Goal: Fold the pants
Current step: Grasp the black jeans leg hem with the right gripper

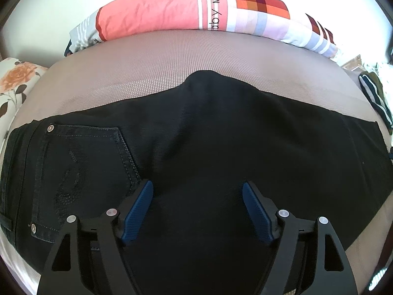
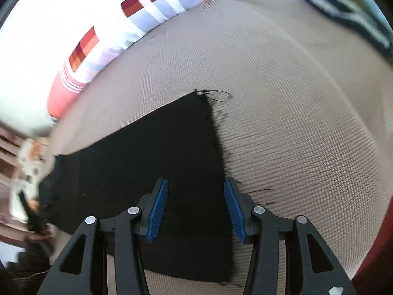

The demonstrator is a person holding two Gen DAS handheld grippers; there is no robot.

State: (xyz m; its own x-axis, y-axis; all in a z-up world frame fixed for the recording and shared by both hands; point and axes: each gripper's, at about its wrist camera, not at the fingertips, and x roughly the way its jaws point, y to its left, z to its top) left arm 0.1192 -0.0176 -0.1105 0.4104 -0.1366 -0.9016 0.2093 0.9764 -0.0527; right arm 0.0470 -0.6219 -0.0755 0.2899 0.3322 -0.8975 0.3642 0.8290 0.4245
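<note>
- Black pants [image 1: 208, 135] lie flat on the tan mattress [image 1: 152, 56] (back pocket up).
- Left gripper [image 1: 197, 191]: jaws spread, nothing pinched.
- Right gripper [image 2: 196, 191]: jaws apart over the frayed hem [image 2: 216, 132].

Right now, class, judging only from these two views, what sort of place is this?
Probably a bedroom, with the black pants spread on a bed. The clues: a soft woven bed surface, a pink and checked pillow at its far edge, and floral bedding beside it.

Bare bed [image 1: 152, 56] beyond the pants [image 1: 208, 135] offers free passage; a pillow [image 1: 172, 12] bounds its far edge, striped clothing [image 1: 375, 98] crowds the right.
</note>
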